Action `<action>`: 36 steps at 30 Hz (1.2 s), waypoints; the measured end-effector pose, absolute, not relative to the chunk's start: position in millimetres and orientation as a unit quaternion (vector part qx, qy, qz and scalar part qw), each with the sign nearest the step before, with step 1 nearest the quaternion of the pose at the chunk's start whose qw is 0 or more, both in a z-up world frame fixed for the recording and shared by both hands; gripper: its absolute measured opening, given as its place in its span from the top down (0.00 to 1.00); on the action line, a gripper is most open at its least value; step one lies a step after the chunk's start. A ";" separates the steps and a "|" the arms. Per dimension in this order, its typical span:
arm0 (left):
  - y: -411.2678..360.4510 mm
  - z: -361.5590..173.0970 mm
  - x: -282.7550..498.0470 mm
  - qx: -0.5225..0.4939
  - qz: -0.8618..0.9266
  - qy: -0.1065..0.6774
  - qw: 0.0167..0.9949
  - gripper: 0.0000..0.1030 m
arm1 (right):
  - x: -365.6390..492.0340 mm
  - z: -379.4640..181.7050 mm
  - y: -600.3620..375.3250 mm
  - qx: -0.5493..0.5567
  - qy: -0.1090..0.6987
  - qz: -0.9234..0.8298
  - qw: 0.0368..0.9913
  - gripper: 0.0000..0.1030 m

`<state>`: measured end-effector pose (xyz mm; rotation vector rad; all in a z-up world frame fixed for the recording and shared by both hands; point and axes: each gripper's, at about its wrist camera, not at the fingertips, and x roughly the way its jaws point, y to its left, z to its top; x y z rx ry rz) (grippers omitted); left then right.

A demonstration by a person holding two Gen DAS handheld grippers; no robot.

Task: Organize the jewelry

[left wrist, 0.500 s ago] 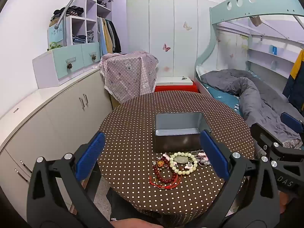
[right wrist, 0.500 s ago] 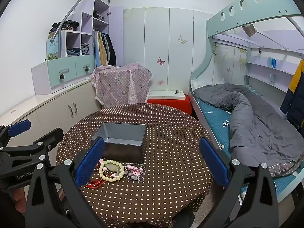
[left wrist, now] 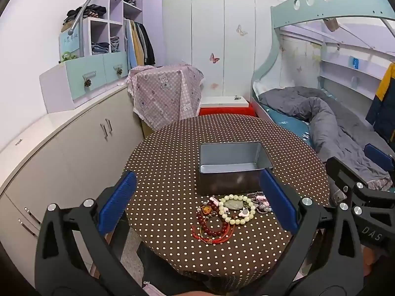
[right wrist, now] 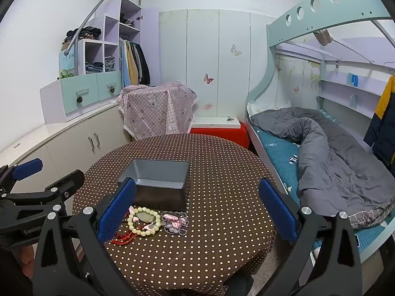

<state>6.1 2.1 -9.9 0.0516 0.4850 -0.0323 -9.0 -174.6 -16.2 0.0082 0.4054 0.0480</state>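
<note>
Both the left gripper (left wrist: 196, 203) and the right gripper (right wrist: 196, 207) are holding their fingers wide apart, gripping nothing. The job looks like it is just starting. Lying just ahead of the fingers on the bench (left wrist: 167, 172) are the pale bead bracelet (left wrist: 237, 208), red beads (left wrist: 213, 227) and pink charms (right wrist: 174, 220). Just past them, the metal box (left wrist: 232, 170) is sitting open and looking empty. Next, one gripper needs to come down and pinch one bracelet only.

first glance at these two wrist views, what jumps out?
A heap of jewelry on the polka-dot table: a pale bead bracelet with a red bead strand to its left, just in front of an open, empty metal tin. Both the left gripper and right gripper hover wide open, holding nothing. Behind, a grey duvet sprawls over the bunk bed on the right.
</note>
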 end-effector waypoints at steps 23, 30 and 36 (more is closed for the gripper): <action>2.0 -1.8 2.4 0.027 -0.013 0.236 0.971 0.06 | -11.3 -18.8 -177.2 0.004 0.200 0.026 0.979 0.08; 1.7 0.4 1.2 0.027 -0.013 0.235 0.972 0.06 | -11.4 -18.8 -176.9 0.003 0.201 0.026 0.979 0.08; 1.9 0.6 1.3 0.026 -0.013 0.236 0.971 0.06 | -9.9 -19.9 -176.9 0.004 0.201 0.026 0.979 0.08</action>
